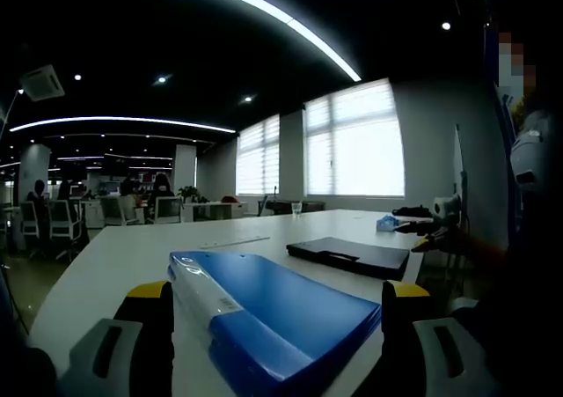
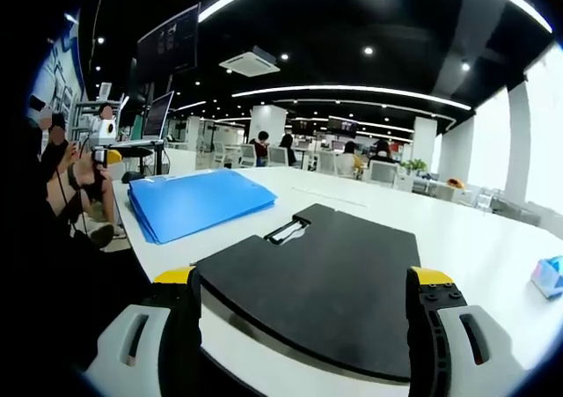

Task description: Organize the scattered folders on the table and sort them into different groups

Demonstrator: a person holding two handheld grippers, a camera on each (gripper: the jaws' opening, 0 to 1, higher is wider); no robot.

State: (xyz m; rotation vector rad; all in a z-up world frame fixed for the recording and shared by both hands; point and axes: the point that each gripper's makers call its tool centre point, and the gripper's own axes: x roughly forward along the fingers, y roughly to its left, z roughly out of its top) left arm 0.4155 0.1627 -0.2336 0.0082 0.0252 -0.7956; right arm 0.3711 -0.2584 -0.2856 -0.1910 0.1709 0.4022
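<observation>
Left gripper view: my left gripper (image 1: 274, 327) has its jaws apart around the blue folders (image 1: 273, 313) on the white table (image 1: 132, 256). My right gripper (image 2: 299, 327) likewise straddles the black folder (image 2: 321, 274), jaws apart.

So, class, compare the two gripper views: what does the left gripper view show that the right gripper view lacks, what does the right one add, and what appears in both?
Left gripper view alone: bright blinded windows and a clear glass at the table's far edge.

Right gripper view alone: a dark hanging screen, a ceiling air-conditioning unit and a small light-blue packet on the table.

Both: the white table, the flat blue plastic folders between the left gripper's open jaws, and the flat black handled folder between the right gripper's open jaws.
</observation>
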